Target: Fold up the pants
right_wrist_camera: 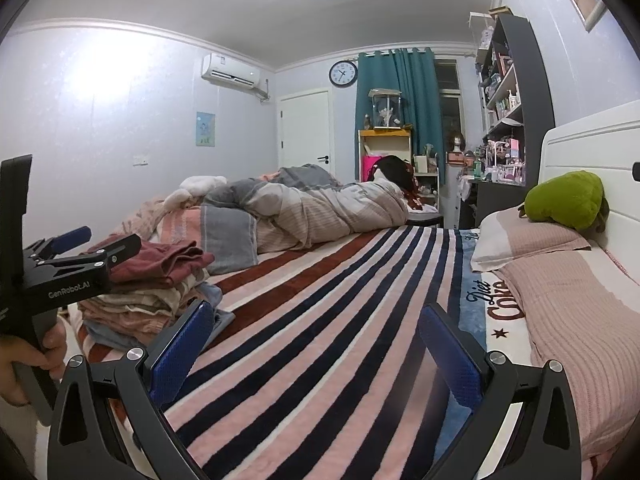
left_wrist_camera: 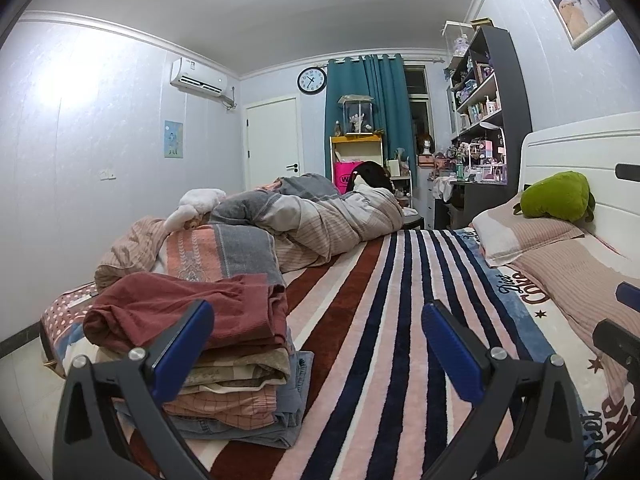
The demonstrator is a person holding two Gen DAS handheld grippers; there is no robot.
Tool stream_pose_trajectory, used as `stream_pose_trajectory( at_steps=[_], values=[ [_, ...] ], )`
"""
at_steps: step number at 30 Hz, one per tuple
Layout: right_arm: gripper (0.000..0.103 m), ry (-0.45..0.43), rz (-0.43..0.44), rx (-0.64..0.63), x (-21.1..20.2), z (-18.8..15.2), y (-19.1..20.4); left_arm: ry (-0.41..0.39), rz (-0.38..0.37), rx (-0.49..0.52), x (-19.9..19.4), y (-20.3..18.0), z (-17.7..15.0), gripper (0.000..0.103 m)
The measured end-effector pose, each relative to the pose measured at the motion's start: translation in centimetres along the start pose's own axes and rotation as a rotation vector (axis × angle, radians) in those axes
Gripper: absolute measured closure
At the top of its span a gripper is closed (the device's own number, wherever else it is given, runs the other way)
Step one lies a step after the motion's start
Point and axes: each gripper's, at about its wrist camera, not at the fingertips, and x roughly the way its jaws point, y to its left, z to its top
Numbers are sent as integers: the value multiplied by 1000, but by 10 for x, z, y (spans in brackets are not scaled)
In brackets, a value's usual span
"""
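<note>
A stack of folded clothes (left_wrist_camera: 240,384) lies on the striped blanket (left_wrist_camera: 380,340) at the left, with folded dark red pants (left_wrist_camera: 188,312) on top. My left gripper (left_wrist_camera: 318,344) is open and empty, its left finger just in front of the stack. My right gripper (right_wrist_camera: 316,344) is open and empty above the blanket, to the right of the stack (right_wrist_camera: 144,300). The right wrist view shows the left gripper (right_wrist_camera: 80,248) from the side at the red pants (right_wrist_camera: 160,260).
A crumpled duvet (left_wrist_camera: 320,220) and a folded towel (left_wrist_camera: 224,252) lie behind the stack. Pillows (left_wrist_camera: 528,236) and a green plush toy (left_wrist_camera: 560,196) rest at the white headboard (left_wrist_camera: 580,152) on the right. Shelves and a desk (left_wrist_camera: 484,128) stand at the far wall.
</note>
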Motion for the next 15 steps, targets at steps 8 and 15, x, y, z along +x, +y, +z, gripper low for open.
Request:
stream_pose_trajectory(
  at_steps=[8, 15],
  values=[
    [1, -5, -6, 3, 1, 1, -1, -1, 0, 0, 0, 1, -1, 1],
    [1, -9, -14, 16, 1, 2, 1, -2, -1, 1, 1, 1, 0, 1]
  ],
)
